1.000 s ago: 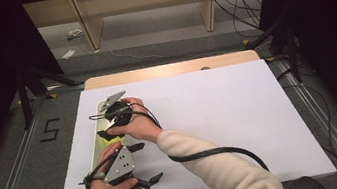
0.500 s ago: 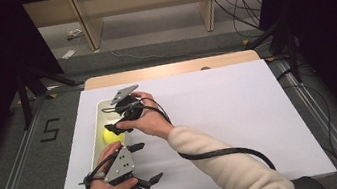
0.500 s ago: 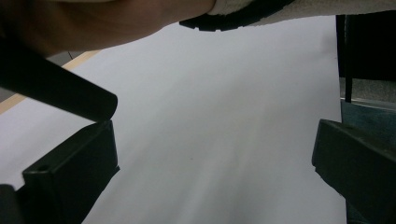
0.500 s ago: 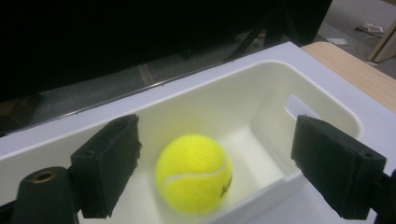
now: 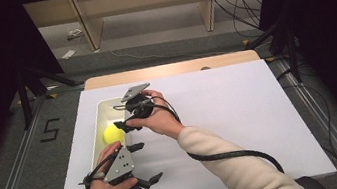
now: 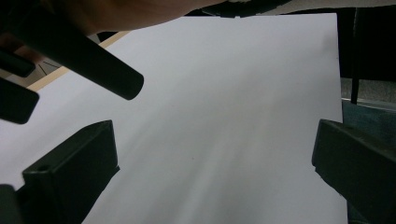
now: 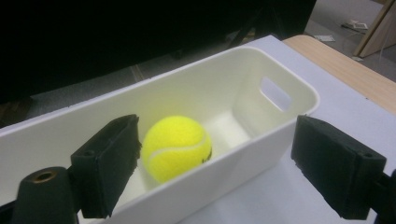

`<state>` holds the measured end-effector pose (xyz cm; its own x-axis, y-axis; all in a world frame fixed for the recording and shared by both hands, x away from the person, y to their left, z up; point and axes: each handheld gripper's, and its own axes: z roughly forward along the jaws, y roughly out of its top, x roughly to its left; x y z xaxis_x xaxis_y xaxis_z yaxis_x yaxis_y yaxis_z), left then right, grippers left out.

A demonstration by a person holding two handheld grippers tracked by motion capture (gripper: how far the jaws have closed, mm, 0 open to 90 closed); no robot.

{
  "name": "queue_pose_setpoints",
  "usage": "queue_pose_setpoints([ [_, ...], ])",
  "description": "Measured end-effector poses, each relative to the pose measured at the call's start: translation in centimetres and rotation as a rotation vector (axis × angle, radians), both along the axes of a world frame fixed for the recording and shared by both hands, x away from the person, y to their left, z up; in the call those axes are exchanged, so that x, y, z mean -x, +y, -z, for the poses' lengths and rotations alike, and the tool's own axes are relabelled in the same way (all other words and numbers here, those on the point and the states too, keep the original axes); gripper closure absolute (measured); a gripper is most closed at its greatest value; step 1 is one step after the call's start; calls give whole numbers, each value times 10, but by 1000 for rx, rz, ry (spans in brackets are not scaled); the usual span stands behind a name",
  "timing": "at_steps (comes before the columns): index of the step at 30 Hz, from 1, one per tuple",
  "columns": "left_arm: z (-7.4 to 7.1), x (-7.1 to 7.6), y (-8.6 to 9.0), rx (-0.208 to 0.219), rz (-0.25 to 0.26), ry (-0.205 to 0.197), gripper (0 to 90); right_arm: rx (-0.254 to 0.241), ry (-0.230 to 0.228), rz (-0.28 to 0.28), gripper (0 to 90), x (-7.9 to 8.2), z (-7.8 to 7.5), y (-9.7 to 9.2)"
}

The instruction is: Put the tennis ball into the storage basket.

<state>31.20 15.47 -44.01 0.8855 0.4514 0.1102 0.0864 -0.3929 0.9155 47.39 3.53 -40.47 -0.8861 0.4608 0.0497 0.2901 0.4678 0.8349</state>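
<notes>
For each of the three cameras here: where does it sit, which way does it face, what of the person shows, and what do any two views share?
High view: fixed above the person's side, facing forward and down on the white table; both forearms, left gripper and right gripper show.
Left gripper view: rides the left gripper, facing across bare table; open jaws show.
Right gripper view: rides the right gripper, facing the white bin; open jaws show.
Shared: the tennis ball in the bin appears in high and right gripper views.
</notes>
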Motion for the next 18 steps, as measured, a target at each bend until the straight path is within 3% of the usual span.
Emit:
queue_pose_setpoints([
  [18,0,0,0,1,0,4,0,-27,-7,53,160,2,-3,-38],
])
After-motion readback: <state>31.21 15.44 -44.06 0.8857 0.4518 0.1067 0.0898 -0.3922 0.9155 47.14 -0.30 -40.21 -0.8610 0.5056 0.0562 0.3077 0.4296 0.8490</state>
